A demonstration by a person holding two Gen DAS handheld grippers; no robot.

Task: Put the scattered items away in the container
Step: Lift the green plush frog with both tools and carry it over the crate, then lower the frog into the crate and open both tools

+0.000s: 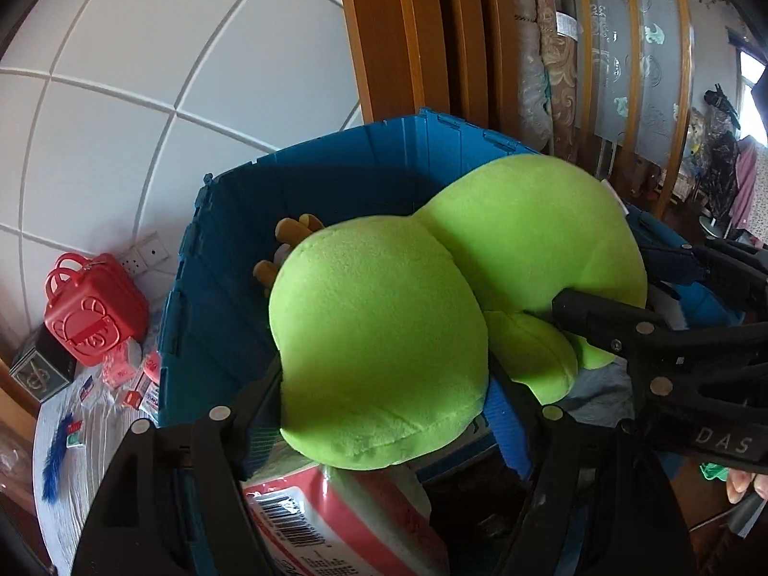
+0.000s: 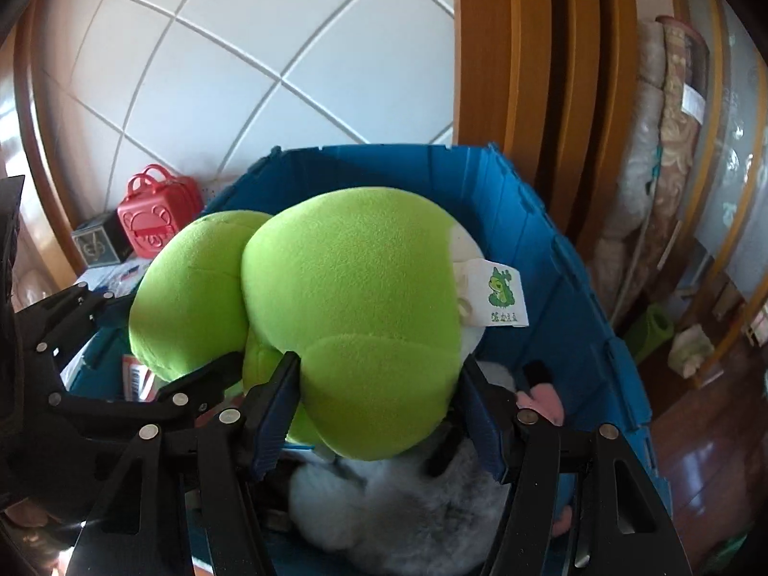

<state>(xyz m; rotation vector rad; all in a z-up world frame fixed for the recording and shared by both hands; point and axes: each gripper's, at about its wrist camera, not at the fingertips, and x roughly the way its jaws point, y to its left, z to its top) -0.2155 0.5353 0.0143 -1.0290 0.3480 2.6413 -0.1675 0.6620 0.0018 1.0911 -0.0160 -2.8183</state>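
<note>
Left wrist view: left gripper (image 1: 384, 384) clamps head of lime-green plush frog (image 1: 379, 336); right gripper (image 2: 379, 384) clamps its body. Poised over blue plastic crate (image 1: 297, 182), above contents. Lower evenly toward far wall, release both together.

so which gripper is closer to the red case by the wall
Left. The left gripper holds the green plush at the end toward the red case; the right gripper grips its far end.

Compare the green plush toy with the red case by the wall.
The green plush toy is soft and rounded; the red case is hard and boxy with handles. The plush is held over the blue container between both claws; the case stands outside it on the table, untouched. The plush looks far bigger.
</note>
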